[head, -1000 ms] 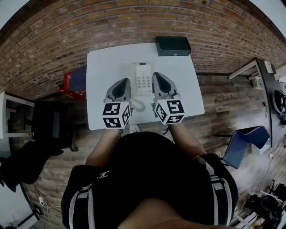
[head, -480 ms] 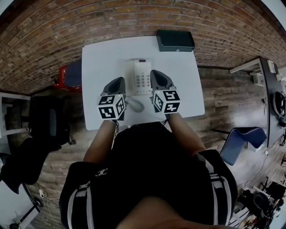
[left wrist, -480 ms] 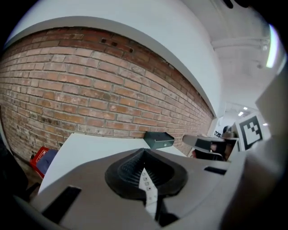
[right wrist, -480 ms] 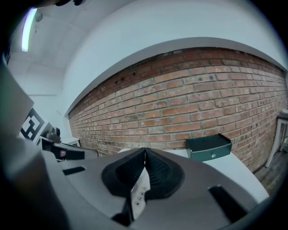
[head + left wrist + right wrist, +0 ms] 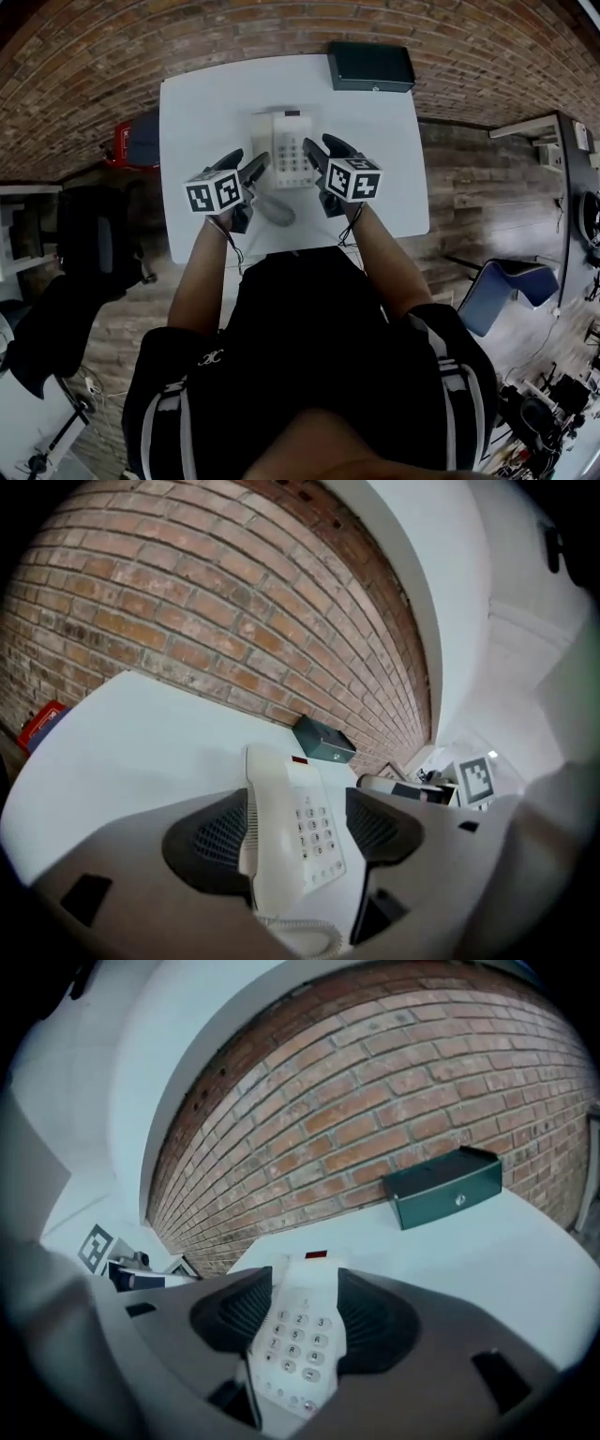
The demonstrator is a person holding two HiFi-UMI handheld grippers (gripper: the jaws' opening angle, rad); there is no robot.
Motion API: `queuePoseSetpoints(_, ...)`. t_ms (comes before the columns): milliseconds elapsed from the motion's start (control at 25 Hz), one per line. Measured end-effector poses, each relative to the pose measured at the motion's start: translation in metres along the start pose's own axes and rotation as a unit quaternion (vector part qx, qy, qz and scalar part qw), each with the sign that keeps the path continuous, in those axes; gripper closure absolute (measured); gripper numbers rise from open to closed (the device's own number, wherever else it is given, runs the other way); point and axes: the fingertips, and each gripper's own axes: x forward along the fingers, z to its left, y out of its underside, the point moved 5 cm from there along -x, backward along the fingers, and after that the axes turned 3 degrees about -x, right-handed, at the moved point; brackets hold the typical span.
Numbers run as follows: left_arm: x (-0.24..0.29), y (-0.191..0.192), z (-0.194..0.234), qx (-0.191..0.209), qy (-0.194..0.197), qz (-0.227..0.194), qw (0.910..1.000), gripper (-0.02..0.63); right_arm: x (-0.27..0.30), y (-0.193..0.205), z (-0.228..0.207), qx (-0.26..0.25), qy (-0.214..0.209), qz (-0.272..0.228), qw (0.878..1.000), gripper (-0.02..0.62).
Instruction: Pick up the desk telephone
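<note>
A cream desk telephone (image 5: 281,150) with its handset on the left lies on the white table (image 5: 197,103); its coiled cord (image 5: 277,211) trails toward the front edge. My left gripper (image 5: 246,172) hangs by the handset side and my right gripper (image 5: 319,159) by the keypad side. Both sets of jaws are opening, and no pad presses on the phone. In the left gripper view the telephone (image 5: 291,836) shows in the gap of the left gripper (image 5: 295,803). In the right gripper view its keypad (image 5: 295,1335) shows in the gap of the right gripper (image 5: 305,1283).
A dark green metal box (image 5: 370,66) stands at the table's far right corner, against the brick wall. A red object (image 5: 127,150) sits on the floor left of the table. A black chair (image 5: 94,248) is at the left, a blue chair (image 5: 502,295) at the right.
Both grippers have dropped toward the table and moved in beside the telephone, one on each side. Their jaws, together before, now stand apart.
</note>
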Motion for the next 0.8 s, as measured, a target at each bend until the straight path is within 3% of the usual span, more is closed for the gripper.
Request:
queuePoseSetpoints(320,0.033,0.013,0.04,-0.109,0.035,0.038,0.9927,0.28,0.032,0.019,-0.029,0.063,-0.024,0.053,0.996,0.385)
queuePoseSetpoints(680,0.058,0.017,0.056,-0.14,0.064,0.079,0.985,0.278,0.055,0.034,-0.05,0.171,-0.073,0.087,0.979,0.374)
queuePoseSetpoints(800,0.063,0.019,0.061,-0.167,0.091,0.086,0.978,0.27,0.061,0.038,-0.051,0.188,-0.091,0.099,0.973,0.373)
